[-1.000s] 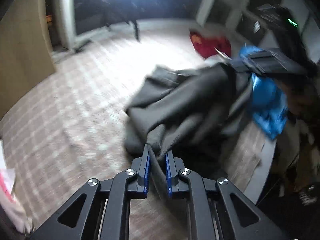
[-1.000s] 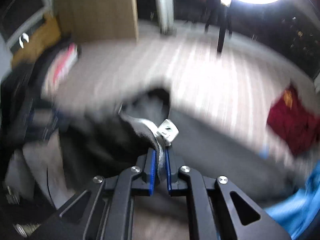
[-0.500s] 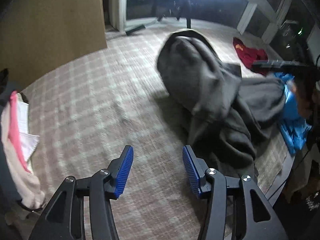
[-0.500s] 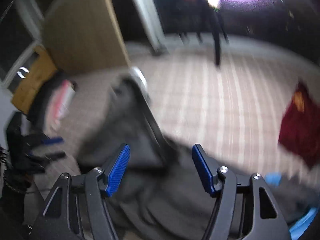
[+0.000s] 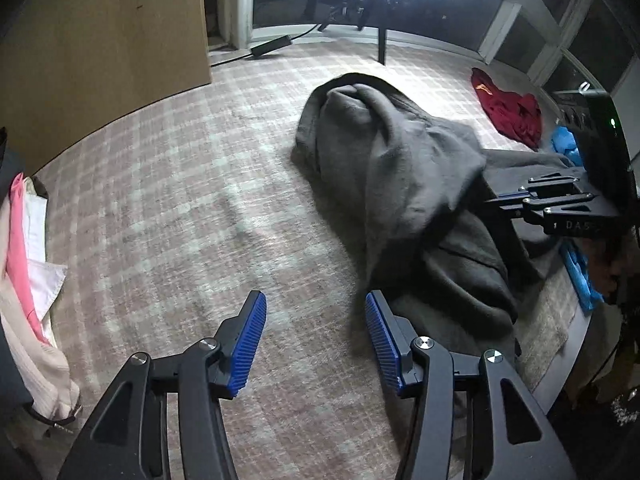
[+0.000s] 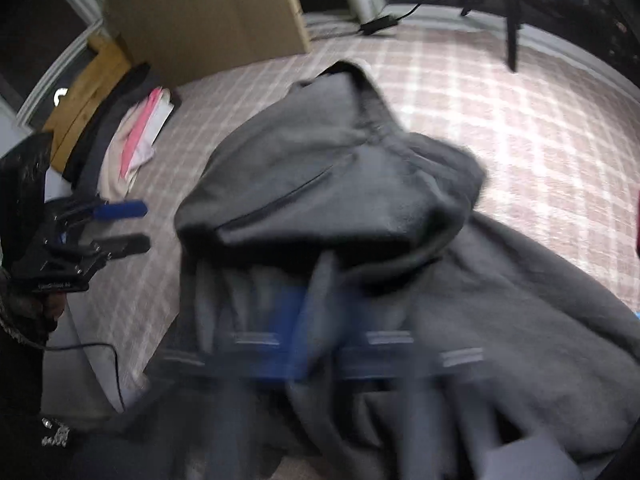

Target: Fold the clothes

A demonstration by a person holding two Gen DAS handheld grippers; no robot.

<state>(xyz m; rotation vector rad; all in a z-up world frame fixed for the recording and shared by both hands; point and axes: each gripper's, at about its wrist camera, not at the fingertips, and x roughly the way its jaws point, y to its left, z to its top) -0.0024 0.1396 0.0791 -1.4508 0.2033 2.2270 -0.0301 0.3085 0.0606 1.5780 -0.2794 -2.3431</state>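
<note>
A dark grey sweatshirt [image 5: 404, 184] lies in a loose heap on the checked table cover, doubled over itself; it also fills the right wrist view [image 6: 340, 184]. My left gripper [image 5: 314, 344] is open and empty, just left of the heap's near edge. It also shows at the left in the right wrist view [image 6: 128, 226], jaws apart. My right gripper [image 6: 312, 344] is a motion blur low over the cloth. In the left wrist view it [image 5: 520, 196] sits at the heap's right side, jaws seen edge-on.
A red garment [image 5: 508, 108] lies at the far right, a blue one [image 5: 576, 264] at the right edge. Folded pink and white clothes [image 5: 24, 248] sit at the left edge. A wooden panel [image 5: 100, 40] stands at the back left, a lamp stand leg [image 5: 382, 44] behind.
A second ago both grippers were shut on the grey sweatshirt and lifting it. Both let go; the sweatshirt dropped into a heap and the right gripper is moving fast.
</note>
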